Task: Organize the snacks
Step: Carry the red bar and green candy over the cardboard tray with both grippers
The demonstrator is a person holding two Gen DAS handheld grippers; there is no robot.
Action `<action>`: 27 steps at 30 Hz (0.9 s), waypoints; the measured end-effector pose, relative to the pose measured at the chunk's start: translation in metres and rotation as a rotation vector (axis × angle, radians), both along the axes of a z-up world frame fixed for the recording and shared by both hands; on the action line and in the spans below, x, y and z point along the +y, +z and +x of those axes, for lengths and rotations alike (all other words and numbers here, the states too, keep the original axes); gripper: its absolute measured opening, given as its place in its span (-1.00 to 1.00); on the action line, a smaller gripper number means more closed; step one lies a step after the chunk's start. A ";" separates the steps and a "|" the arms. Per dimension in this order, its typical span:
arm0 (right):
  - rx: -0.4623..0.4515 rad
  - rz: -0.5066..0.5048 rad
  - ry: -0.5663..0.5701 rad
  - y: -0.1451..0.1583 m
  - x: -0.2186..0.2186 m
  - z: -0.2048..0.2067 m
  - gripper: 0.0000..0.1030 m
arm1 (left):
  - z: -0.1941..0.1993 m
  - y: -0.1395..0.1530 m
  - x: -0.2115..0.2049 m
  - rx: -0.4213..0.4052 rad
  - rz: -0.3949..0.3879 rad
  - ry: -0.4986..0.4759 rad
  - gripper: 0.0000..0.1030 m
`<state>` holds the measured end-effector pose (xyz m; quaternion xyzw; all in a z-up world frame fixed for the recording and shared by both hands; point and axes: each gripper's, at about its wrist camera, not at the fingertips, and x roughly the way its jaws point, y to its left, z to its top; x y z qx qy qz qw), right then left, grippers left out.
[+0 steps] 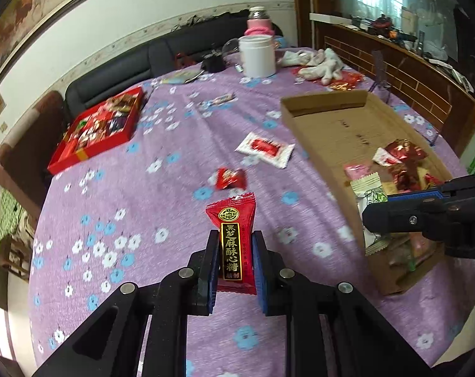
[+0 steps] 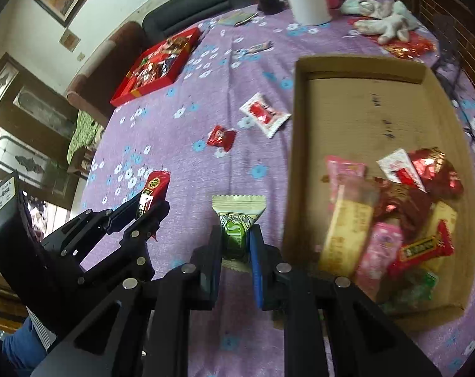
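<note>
My left gripper [image 1: 232, 235] is shut on a red candy packet with gold lettering [image 1: 232, 235], held upright above the purple cloth. That packet [image 2: 154, 187] and the left gripper [image 2: 157, 199] also show at the lower left of the right wrist view. My right gripper [image 2: 236, 229] is shut on a cream and green candy packet [image 2: 237, 220], just left of the cardboard tray [image 2: 363, 106]. The right gripper [image 1: 367, 216] enters the left wrist view from the right, over the cardboard tray [image 1: 331, 125], with the green packet [image 1: 369, 193] partly hidden. Several wrapped snacks [image 2: 394, 213] lie in the tray's near end.
A small red candy [image 1: 231, 178] and a white and red packet [image 1: 265, 149] lie loose on the floral cloth [image 1: 137, 207]. A red box of sweets [image 1: 97, 128] sits at far left. A white jar [image 1: 256, 55], pink bottle [image 1: 258, 23] and gloves [image 1: 319, 62] stand at the back.
</note>
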<state>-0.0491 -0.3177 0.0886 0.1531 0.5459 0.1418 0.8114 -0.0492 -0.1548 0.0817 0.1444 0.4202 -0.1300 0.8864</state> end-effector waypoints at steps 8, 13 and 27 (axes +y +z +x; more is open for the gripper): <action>-0.005 0.015 -0.076 0.004 -0.041 -0.011 -0.69 | -0.001 0.013 -0.020 0.050 -0.124 -0.045 -0.63; 0.006 0.023 -0.123 0.000 -0.063 -0.017 -0.68 | -0.004 0.014 -0.037 0.069 -0.151 -0.070 -0.63; 0.045 0.034 -0.217 -0.015 -0.121 -0.035 -0.68 | -0.018 0.004 -0.109 0.125 -0.127 -0.212 -0.63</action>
